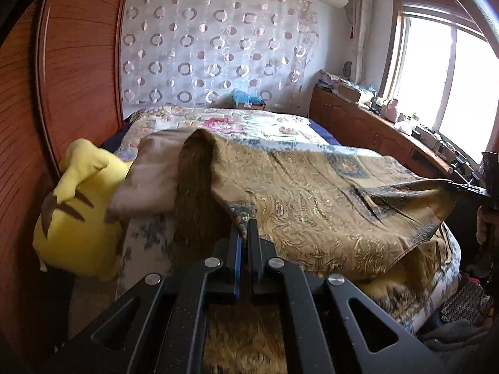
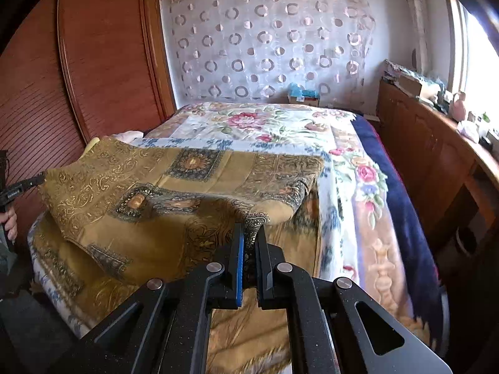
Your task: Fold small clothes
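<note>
Above the bed (image 2: 358, 168), left gripper (image 1: 244, 233) and right gripper (image 2: 249, 233) each pinch a corner of the gold cloth (image 2: 131, 187), stretched between them

The cloth (image 2: 174, 184) hangs stretched between the left gripper (image 1: 244, 229) and the right gripper (image 2: 249, 233), each pinching one corner, above the near end of the bed (image 2: 280, 124). A stuffed toy (image 1: 75, 212) sits left of the bed against the wardrobe (image 1: 71, 71). The curtain (image 2: 268, 40) hangs behind the bed (a small box (image 2: 304, 97) at its foot). A low cabinet (image 2: 421, 143) runs along the right, under the window (image 1: 449, 74).
</note>
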`<state>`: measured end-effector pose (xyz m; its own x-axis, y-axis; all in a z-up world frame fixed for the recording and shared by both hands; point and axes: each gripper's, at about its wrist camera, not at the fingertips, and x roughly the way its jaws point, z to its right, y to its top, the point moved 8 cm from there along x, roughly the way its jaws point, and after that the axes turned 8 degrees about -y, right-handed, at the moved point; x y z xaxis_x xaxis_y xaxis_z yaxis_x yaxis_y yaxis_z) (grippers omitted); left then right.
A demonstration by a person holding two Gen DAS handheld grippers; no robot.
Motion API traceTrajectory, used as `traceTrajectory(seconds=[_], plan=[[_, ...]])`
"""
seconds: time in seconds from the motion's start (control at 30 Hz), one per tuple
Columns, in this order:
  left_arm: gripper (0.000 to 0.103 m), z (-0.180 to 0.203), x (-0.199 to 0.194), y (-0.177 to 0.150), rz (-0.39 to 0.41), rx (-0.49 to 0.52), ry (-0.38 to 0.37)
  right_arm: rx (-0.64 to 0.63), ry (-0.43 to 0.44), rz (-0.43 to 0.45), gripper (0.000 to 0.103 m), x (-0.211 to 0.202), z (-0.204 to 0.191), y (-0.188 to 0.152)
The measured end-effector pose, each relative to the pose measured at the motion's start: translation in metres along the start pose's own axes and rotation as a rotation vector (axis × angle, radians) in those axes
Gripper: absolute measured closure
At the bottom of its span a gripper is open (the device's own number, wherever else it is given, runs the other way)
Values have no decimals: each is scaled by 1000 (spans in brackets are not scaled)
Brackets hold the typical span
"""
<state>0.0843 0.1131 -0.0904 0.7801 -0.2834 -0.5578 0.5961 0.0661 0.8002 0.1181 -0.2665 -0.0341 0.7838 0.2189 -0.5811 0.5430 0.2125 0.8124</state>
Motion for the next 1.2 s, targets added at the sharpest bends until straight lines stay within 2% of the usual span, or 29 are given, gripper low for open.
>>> traceTrajectory(seconds=[0.13, 0.2, 0.43, 0.63, 0.77, 0.9, 0.93, 0.97, 1.0, 1.03, 1.07, 1.2], plan=[[100, 0, -4, -10, -20, 1, 16, 6, 1, -17, 97, 0, 2, -11], [100, 1, -7, -13, -22, -10, -5, 9, 2, -21, 97, -2, 4, -14], [100, 4, -16, -6, -8, -15, -16, 10, -11, -12, 97, -16, 3, -8], [100, 3, -26, -3, -3, -3, 7, -19, -6, 9, 97, -35, -10, -11], [100, -3, -22, -8, -24, -2, 14, -36, -17, -8, 97, -38, -9, -21], [99, -9, -5, -24, -88, -25, 25, -77, -39, -73, 97, -26, -8, -39], [97, -10, -2, -27, -101, -27, 23, -92, -46, -92, 97, -22, -9, -44], [89, -10, 1, -29, -112, -23, 32, -101, -56, -106, 97, -18, -10, -48], [82, -10, 2, -31, -116, -20, 38, -111, -64, -120, 88, -13, -12, -52], [66, -11, 5, -31, -118, -18, 37, -121, -79, -127, 78, -10, -13, -53], [56, -9, 4, -32, -114, -20, 29, -135, -93, -129, 74, -7, -15, -52], [45, -14, 5, -32, -118, -18, 51, -128, -96, -92, 58, -4, -22, -39]])
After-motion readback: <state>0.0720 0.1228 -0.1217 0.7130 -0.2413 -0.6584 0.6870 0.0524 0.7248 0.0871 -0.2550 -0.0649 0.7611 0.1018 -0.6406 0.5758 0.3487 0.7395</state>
